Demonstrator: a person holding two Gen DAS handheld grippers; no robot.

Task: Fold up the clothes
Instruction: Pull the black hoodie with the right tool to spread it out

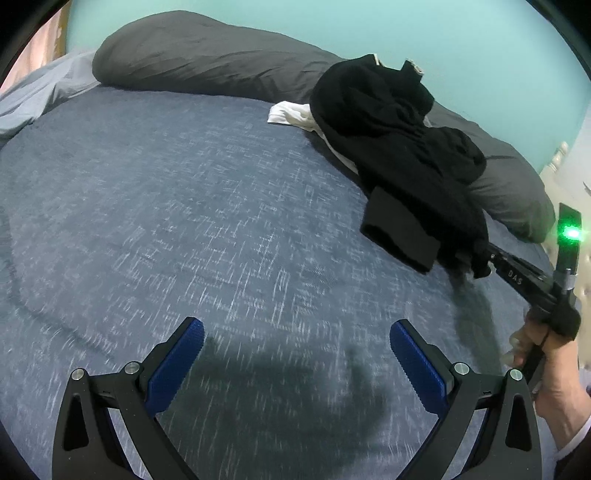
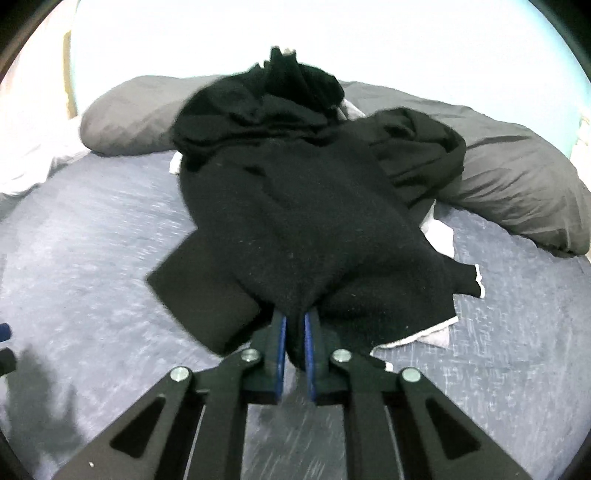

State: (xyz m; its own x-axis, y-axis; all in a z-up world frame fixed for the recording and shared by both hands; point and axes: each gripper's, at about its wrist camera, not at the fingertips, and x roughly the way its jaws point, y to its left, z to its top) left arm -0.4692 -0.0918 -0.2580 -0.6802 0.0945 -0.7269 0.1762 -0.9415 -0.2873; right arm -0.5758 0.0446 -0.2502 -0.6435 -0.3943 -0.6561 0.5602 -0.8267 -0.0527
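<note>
Now the right gripper (image 2: 294, 332) pinches the black garment's (image 2: 306, 221) near edge on the bed (image 1: 184, 221); the left gripper (image 1: 295, 354), fingers spread, should grab another corner before spreading it flat.

**A bed against a pale green wall**

In front of me I see a bed (image 1: 184, 206) with a blue-grey mottled cover. At its far side lie two dark grey pillows (image 1: 192, 59), against a pale turquoise wall (image 1: 369, 26). A light grey sheet (image 1: 40, 88) is bunched at the left. The right view looks overexposed.
</note>
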